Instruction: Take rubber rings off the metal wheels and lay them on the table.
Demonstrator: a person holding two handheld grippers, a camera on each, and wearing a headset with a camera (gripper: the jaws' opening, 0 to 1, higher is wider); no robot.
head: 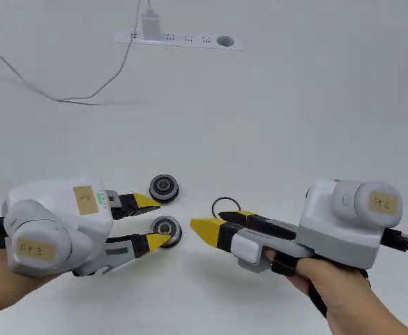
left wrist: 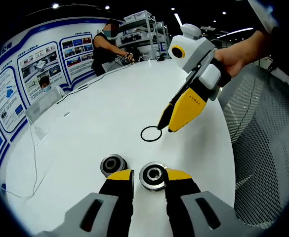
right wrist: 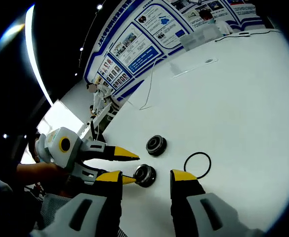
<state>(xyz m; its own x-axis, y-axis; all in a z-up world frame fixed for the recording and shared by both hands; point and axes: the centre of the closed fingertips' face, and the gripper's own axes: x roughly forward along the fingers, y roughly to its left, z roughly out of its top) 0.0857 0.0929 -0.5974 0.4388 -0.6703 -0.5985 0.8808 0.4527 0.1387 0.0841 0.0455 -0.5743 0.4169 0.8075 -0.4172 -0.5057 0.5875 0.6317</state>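
On the white table (head: pixel 294 125), low in the head view, two metal wheels lie flat, one just beyond the other. The left claw (head: pixel 152 220) is spread, its yellow tips straddling the near wheel (left wrist: pixel 153 176). In the left gripper view the right tip seems to touch the rim and the left tip stands a hair off, so I cannot say it truly pinches. The right claw (head: pixel 207 220) is also spread and holds nothing, pointing left at that same wheel. One rubber ring (left wrist: pixel 151 134) lies loose on the table just far of the right claw's tips.

The near wheel shows a pale metal rim and looks already stripped. The far wheel (left wrist: pixel 113 164) has a dark rim and probably still wears its ring. It sits just beyond the left claw's far jaw, so the left hand is clearly the nearer one. The wheel lies flat with its axle upright and offers no long side, so any grip must come across its rim.

The right claw's jaw covers the loose ring's near arc in the head view. Both wheel grooves are too small to read surely.
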